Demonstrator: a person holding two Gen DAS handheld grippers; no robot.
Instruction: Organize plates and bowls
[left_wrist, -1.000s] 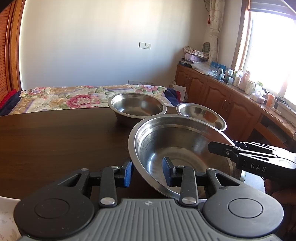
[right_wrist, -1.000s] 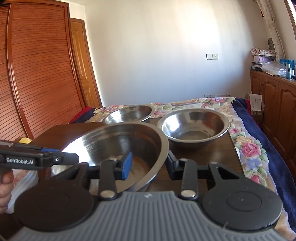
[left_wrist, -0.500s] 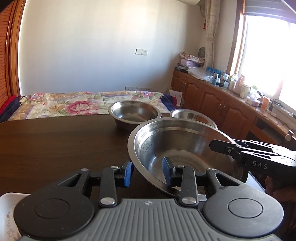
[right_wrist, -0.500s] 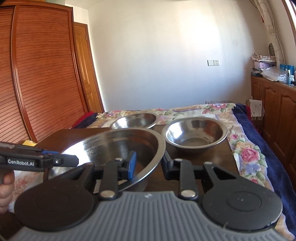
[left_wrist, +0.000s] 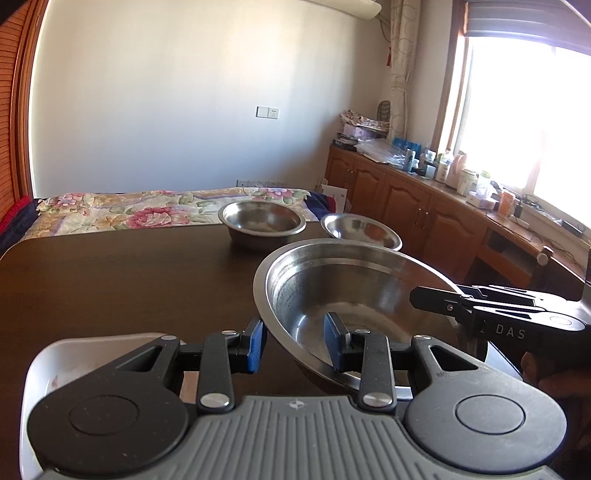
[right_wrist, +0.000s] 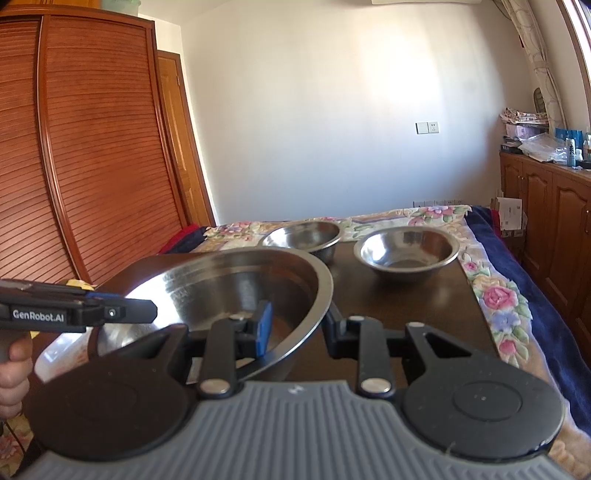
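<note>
A large steel bowl (left_wrist: 354, 291) is held between both grippers above the dark wooden table (left_wrist: 122, 280). My left gripper (left_wrist: 294, 343) is shut on its near-left rim, one blue pad inside and one outside. My right gripper (right_wrist: 297, 328) is shut on the opposite rim; the bowl also shows in the right wrist view (right_wrist: 236, 291). Two smaller steel bowls stand at the table's far end: one (left_wrist: 262, 221) to the left, one (left_wrist: 360, 230) to the right. They also show in the right wrist view, one (right_wrist: 303, 236) and the other (right_wrist: 406, 249).
A white tray or plate (left_wrist: 66, 365) lies under my left gripper at the table's near edge. A flowered bed (left_wrist: 122, 214) lies beyond the table. Wooden cabinets (left_wrist: 424, 214) run along the right wall and a slatted wardrobe (right_wrist: 74, 166) stands on the left.
Both grippers have lifted the large bowl upward and back toward the table's near edge. The two small bowls now appear farther away. The white tray has come into view beneath.
</note>
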